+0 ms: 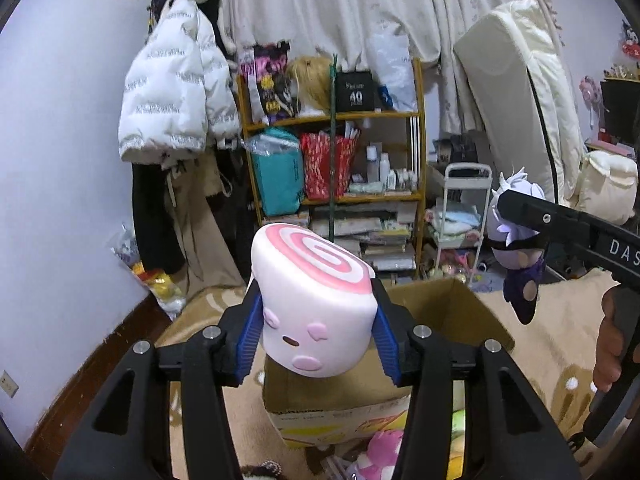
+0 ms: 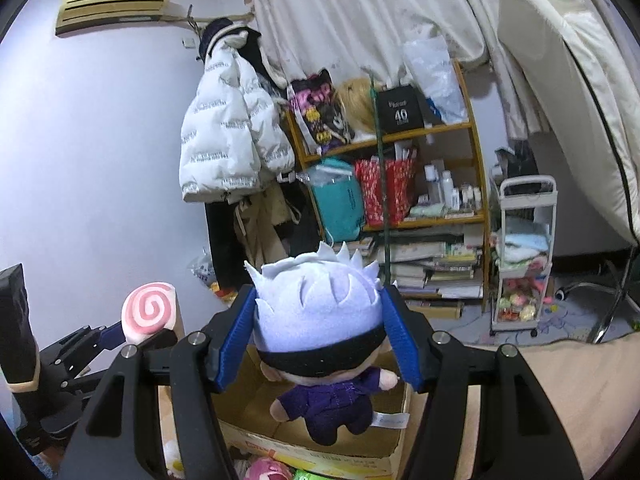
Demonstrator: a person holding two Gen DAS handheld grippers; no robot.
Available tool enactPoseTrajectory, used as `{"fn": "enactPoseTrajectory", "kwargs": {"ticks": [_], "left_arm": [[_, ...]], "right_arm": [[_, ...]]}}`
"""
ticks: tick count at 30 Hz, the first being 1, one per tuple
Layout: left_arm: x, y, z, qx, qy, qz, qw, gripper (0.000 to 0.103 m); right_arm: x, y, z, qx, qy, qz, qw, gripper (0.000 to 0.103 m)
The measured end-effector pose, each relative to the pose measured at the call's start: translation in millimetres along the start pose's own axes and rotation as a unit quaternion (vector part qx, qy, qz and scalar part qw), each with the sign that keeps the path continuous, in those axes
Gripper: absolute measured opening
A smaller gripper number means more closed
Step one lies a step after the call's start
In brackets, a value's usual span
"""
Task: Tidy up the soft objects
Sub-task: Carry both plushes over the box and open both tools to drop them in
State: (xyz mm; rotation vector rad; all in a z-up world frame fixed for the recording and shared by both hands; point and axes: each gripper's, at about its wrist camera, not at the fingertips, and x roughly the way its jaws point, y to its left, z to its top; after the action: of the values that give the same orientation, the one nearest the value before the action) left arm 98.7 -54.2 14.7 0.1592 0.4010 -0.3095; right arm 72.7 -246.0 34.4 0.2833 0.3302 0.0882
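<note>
Left gripper (image 1: 316, 332) pinches pink-swirl marshmallow toy (image 1: 314, 300) between its blue pads, jaws partly spread, held above open cardboard box (image 1: 448, 312). Right gripper (image 2: 320, 340) clamps white-haired plush doll (image 2: 320, 336) by the head, jaws fairly wide, purple body dangling over the same box. More plush toys (image 1: 380, 452) lie on the floor below.

- A white puffer jacket (image 1: 176, 92) hung on the wall.
- A wooden shelf (image 2: 432, 220) held books, bottles and bags.
- A mattress (image 1: 524, 108) leaned beside the curtain (image 1: 332, 8).
</note>
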Motion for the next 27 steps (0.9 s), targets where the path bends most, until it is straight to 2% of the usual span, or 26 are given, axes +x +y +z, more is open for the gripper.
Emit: {"fn": "enactPoseTrajectory", "kwargs": {"ticks": [4, 14, 27], "left_arm": [[20, 1, -8, -0.011, 0.024, -0.017, 0.9995, 0.048], [60, -4, -25, -0.015, 0.077, -0.017, 0.9968, 0.049], [72, -11, -37, 0.0, 0.104, -0.001, 0.9946, 0.057]], "right_arm": [[16, -8, -14, 0.003, 0.021, 0.001, 1.0, 0.067], [45, -26, -37, 0.025, 0.055, 0.017, 0.998, 0.067], [59, -23, -54, 0.021, 0.097, 0.018, 0.995, 0.07]]}}
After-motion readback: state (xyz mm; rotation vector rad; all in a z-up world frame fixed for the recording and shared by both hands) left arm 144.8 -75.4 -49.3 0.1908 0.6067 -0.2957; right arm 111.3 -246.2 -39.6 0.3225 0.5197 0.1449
